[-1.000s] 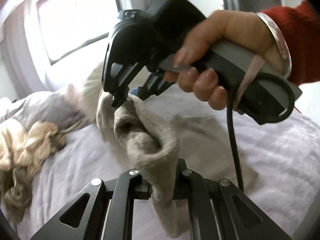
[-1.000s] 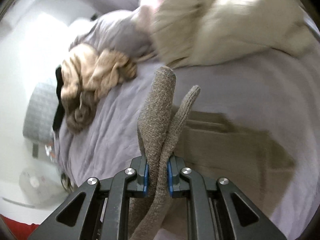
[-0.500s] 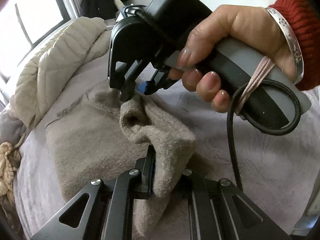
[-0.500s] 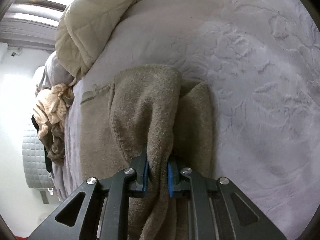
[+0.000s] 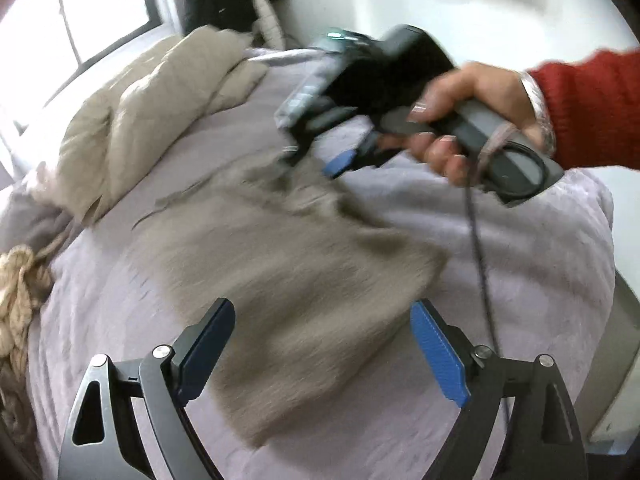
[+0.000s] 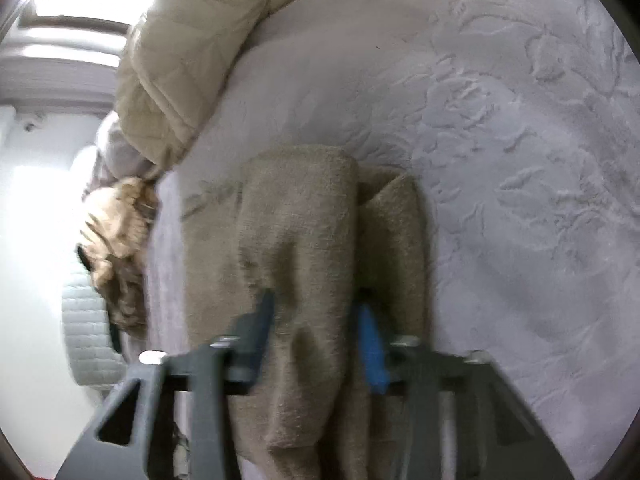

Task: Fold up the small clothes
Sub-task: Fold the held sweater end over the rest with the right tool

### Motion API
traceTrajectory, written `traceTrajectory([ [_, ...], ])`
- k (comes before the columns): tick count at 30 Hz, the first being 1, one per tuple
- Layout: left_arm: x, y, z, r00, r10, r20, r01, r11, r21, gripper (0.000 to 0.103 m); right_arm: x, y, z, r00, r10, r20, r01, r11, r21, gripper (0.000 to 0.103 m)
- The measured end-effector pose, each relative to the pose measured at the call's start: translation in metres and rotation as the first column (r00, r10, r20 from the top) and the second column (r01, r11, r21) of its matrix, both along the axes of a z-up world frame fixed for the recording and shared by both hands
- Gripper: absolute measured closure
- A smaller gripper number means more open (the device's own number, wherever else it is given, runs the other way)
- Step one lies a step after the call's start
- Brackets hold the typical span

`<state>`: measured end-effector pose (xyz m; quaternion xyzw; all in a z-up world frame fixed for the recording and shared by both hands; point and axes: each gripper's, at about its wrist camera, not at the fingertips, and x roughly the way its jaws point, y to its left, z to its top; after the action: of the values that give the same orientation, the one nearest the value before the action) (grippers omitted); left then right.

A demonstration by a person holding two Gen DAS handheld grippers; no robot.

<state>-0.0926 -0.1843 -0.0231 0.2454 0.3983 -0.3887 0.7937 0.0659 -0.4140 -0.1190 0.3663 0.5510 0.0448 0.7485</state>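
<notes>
Bed (image 5: 520,240): garment (image 5: 300,280) below spread hand-held gripper (image 5: 322,344).

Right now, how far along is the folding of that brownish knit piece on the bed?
Done: the brown knit garment lies on the lilac bedspread, with one part doubled over itself. In hand: nothing; the left gripper is wide open above it, and the right gripper has opened, its fingers straddling the fold. Left: any further folds, and the tan clothes pile at the bed's edge looks unfolded.

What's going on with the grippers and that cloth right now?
Left gripper open, empty. Right gripper open, straddling a fold. Cloth on bed. Nothing blocking.
</notes>
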Motion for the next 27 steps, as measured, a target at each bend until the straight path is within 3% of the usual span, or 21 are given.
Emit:
traceTrajectory([
  [2, 0.023, 0.01, 0.003, 0.997, 0.073, -0.005, -0.073, 0.997, -0.005, 0.013, 0.001, 0.005, 0.007, 1.0, 0.028, 0.001, -0.028, 0.998, -0.062, 0.086],
  [4, 0.051, 0.023, 0.007, 0.983, 0.182, 0.002, -0.182, 0.983, -0.019, 0.013, -0.004, 0.01, 0.025, 0.997, 0.052, 0.057, -0.046, 0.992, -0.117, 0.087],
  [7, 0.089, 0.036, 0.009, 0.946, 0.323, -0.024, -0.324, 0.944, -0.062, 0.013, -0.012, 0.012, 0.036, 0.994, 0.062, 0.091, -0.045, 0.984, -0.174, 0.088],
  [9, 0.108, 0.041, 0.002, 0.923, 0.38, -0.056, -0.383, 0.92, -0.083, 0.013, -0.014, 0.008, 0.022, 0.997, 0.059, 0.05, -0.047, 0.978, -0.205, 0.088],
  [11, 0.123, 0.034, -0.016, 0.913, 0.404, -0.057, -0.406, 0.913, -0.031, 0.013, -0.015, 0.002, 0.004, 0.999, 0.03, 0.009, -0.028, 0.975, -0.218, 0.087],
  [13, 0.134, 0.024, -0.042, 0.912, 0.404, -0.068, -0.401, 0.914, 0.055, 0.013, -0.02, -0.008, -0.009, 1.0, -0.02, -0.003, 0.019, 0.985, -0.174, 0.085],
  [15, 0.134, 0.018, -0.058, 0.918, 0.391, -0.07, -0.385, 0.919, 0.088, 0.013, -0.028, -0.017, -0.01, 0.997, -0.077, 0.003, 0.077, 0.991, -0.109, 0.071],
  [17, 0.131, 0.017, -0.061, 0.924, 0.38, -0.048, -0.375, 0.923, 0.086, 0.013, -0.038, -0.02, -0.001, 0.995, -0.093, -0.03, 0.087, 0.982, -0.166, 0.053],
  [19, 0.129, 0.018, -0.058, 0.927, 0.372, -0.042, -0.367, 0.925, 0.092, 0.013, -0.054, -0.021, 0.013, 0.997, -0.079, -0.01, 0.076, 0.983, -0.17, 0.053],
  [22, 0.129, 0.021, -0.051, 0.924, 0.376, -0.07, -0.37, 0.925, 0.086, 0.013, -0.089, -0.013, 0.037, 0.995, -0.069, 0.072, 0.074, 0.995, -0.063, 0.053],
  [25, 0.135, 0.024, -0.049, 0.922, 0.378, -0.086, -0.37, 0.924, 0.091, 0.013, -0.117, 0.009, 0.043, 0.996, -0.027, 0.088, 0.03, 0.999, -0.032, 0.053],
  [26, 0.135, 0.024, -0.051, 0.923, 0.375, -0.084, -0.367, 0.925, 0.097, 0.013, -0.121, 0.016, 0.038, 0.998, -0.009, 0.066, 0.011, 0.999, -0.034, 0.062],
  [27, 0.134, 0.024, -0.053, 0.924, 0.374, -0.083, -0.366, 0.925, 0.1, 0.013, -0.123, 0.024, 0.032, 0.999, 0.013, 0.031, -0.011, 0.998, -0.054, 0.092],
])
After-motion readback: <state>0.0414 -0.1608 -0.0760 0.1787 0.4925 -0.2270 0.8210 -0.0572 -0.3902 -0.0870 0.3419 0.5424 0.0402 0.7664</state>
